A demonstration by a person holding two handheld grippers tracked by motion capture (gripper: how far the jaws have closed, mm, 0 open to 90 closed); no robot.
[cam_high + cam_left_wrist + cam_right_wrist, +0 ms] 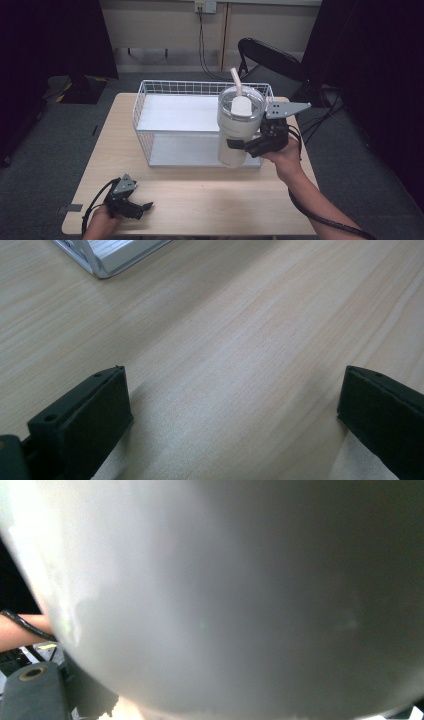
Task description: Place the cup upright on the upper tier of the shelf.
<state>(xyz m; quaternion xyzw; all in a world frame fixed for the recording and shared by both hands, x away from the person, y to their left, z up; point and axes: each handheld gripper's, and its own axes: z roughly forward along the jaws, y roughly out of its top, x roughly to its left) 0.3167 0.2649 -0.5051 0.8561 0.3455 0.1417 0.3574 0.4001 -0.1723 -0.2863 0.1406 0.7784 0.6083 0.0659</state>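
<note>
A white tumbler (235, 131) with a clear lid and a pale straw (235, 81) stands upright at the front right corner of a white wire rack (165, 83). My right gripper (243, 146) is shut on the tumbler's lower body from the right. In the right gripper view the tumbler's wall (240, 590) is very close, and one black finger (35, 692) shows at the bottom left. Whether the tumbler's base rests on anything is hidden. My left gripper (142, 209) lies low on the wooden table (200, 195) near its front left, open, with bare wood between its jaws (235, 410).
The rack has a white upper shelf and a lower floor, and takes up the table's far middle; its corner (100, 260) shows in the left gripper view. A black folding chair (270, 60) stands behind the table at the right. A cable trails from each gripper.
</note>
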